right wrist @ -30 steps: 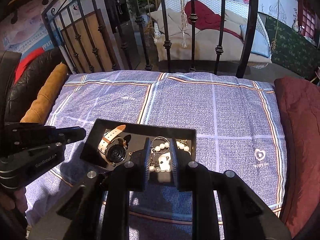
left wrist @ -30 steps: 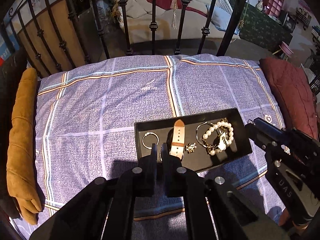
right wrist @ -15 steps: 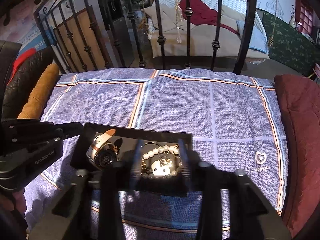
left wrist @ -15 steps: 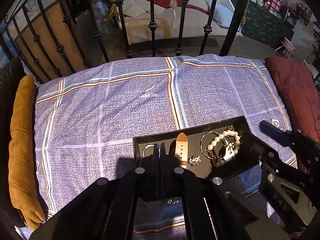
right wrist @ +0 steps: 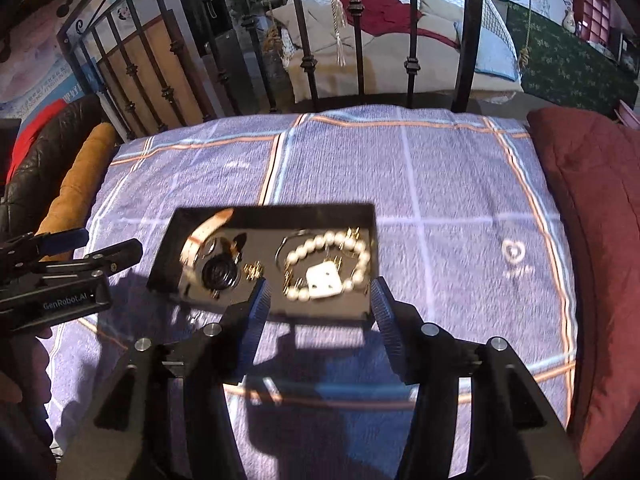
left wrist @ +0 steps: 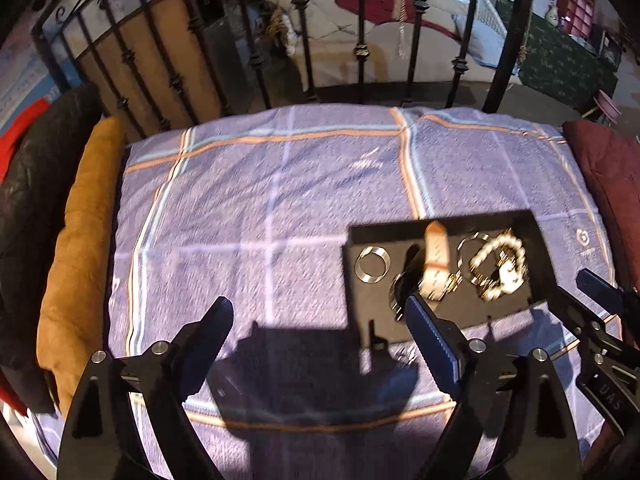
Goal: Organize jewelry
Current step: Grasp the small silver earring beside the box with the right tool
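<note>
Left gripper [left wrist: 320,332] spread wide, jaws have just been opening, nothing between them but blanket; its right finger [left wrist: 430,334] overlaps the near left corner of the black tray [left wrist: 536,228] in view, contact can't be judged. Right gripper [right wrist: 318,308] about half open, jaws opened within the last second and now steady, gripping nothing — fingers straddle the tray's near edge in front of the pearl bracelet [right wrist: 326,264], not touching it. All jewelry sits in the tray: silver ring [left wrist: 373,263] at the tray's left end, watch [right wrist: 218,270] with tan strap [left wrist: 436,246] in the middle, small gold piece [right wrist: 253,270] just right of the watch face, pearl bracelet with a white card [right wrist: 324,280] and thin hoops at the right end — tangled, blurred. Tray lies on the purple plaid blanket [left wrist: 260,208]. Orange cushion [left wrist: 80,240] well left of the tray, dark red cushion [right wrist: 592,220] well right, black iron railing [left wrist: 360,32] beyond it.
</note>
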Tool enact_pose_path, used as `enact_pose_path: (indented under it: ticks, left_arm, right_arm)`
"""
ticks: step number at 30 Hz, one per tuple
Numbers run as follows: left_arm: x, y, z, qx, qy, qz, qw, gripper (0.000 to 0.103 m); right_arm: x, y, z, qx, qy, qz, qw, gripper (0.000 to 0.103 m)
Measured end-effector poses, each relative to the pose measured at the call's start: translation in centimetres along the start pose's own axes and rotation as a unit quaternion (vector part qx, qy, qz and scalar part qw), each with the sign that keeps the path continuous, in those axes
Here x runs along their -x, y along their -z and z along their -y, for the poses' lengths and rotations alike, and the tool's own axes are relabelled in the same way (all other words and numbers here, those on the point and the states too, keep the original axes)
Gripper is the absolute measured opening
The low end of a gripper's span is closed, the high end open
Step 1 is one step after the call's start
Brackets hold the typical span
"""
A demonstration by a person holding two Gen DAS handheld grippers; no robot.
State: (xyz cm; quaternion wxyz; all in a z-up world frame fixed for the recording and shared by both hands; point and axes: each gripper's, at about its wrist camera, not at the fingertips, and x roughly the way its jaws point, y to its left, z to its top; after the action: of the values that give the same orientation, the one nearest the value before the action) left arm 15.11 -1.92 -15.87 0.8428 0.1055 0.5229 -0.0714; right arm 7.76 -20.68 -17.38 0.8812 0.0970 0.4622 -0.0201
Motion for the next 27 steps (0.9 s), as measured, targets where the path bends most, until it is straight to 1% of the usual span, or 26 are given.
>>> enact_pose_path:
  ticks: [7, 13, 18, 26, 27]
  left_arm:
    - [-1.1, 3.6, -2.9, 0.002, -0.033, -0.026, 0.9991, 0.086]
    - [-2.8, 5.7, -4.8, 0.012, -0.019, -0.042, 0.9989, 0.086]
    - [-3.8, 6.2, -6.0, 0.02, -0.007, -0.049, 0.9986, 0.086]
    - [-5.2, 6.0, -7.0, 0.017, -0.002, -0.053, 0.9984, 0.085]
    - [-5.5, 6.0, -7.1, 0.018, 0.002, -0.056, 0.9983, 0.086]
  right_arm:
    - [-0.5, 3.0, -3.7, 0.004, -0.02, -0.026, 0.999, 0.053]
    - [-2.4, 4.2, -7.4, 0.013, -0.027, -0.034, 0.999, 0.053]
    - [-4.4, 4.5, -9.6, 0.006, -0.023, -0.041, 0.999, 0.053]
    - [-7.0, 4.1, -10.9, -0.006, -0.006, -0.046, 0.999, 0.052]
    - [-7.3, 4.1, -10.9, -0.006, 0.0, -0.048, 0.999, 0.05]
